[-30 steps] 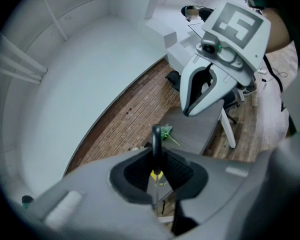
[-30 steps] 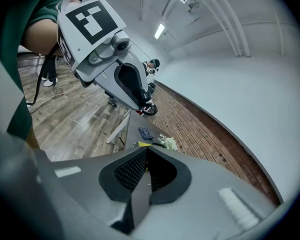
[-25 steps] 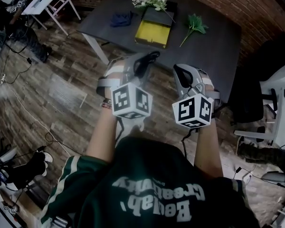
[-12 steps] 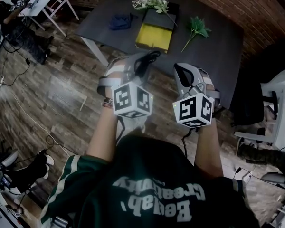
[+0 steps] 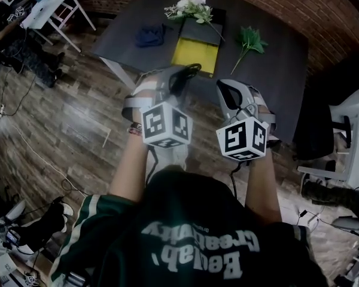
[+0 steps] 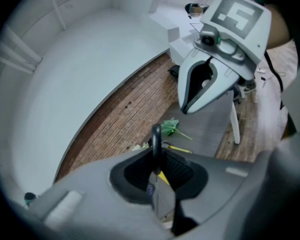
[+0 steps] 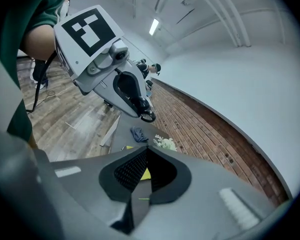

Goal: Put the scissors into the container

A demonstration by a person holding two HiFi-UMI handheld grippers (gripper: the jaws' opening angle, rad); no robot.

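Note:
My left gripper (image 5: 190,70) is shut on the black scissors (image 5: 188,75); a handle loop sticks out past its tip. In the left gripper view the scissors (image 6: 155,143) stand edge-on between the pads. The right gripper (image 5: 223,88) is held level beside it, jaws closed to a point with nothing in them, as the left gripper view also shows (image 6: 185,106). Both hang over the wooden floor, just short of the dark table (image 5: 275,70). The container (image 5: 194,54), a yellow and dark box, lies on the table straight ahead.
White flowers (image 5: 188,6) lie across the container's far end, a green sprig (image 5: 249,40) to its right and a blue cloth (image 5: 149,36) to its left. A white folding table (image 5: 54,5) stands at far left, a chair (image 5: 323,130) at right, cables on the floor.
Both grippers have been carried forward together towards the dark table, whose near edge now lies closer to their tips. The hold on the scissors is unchanged.

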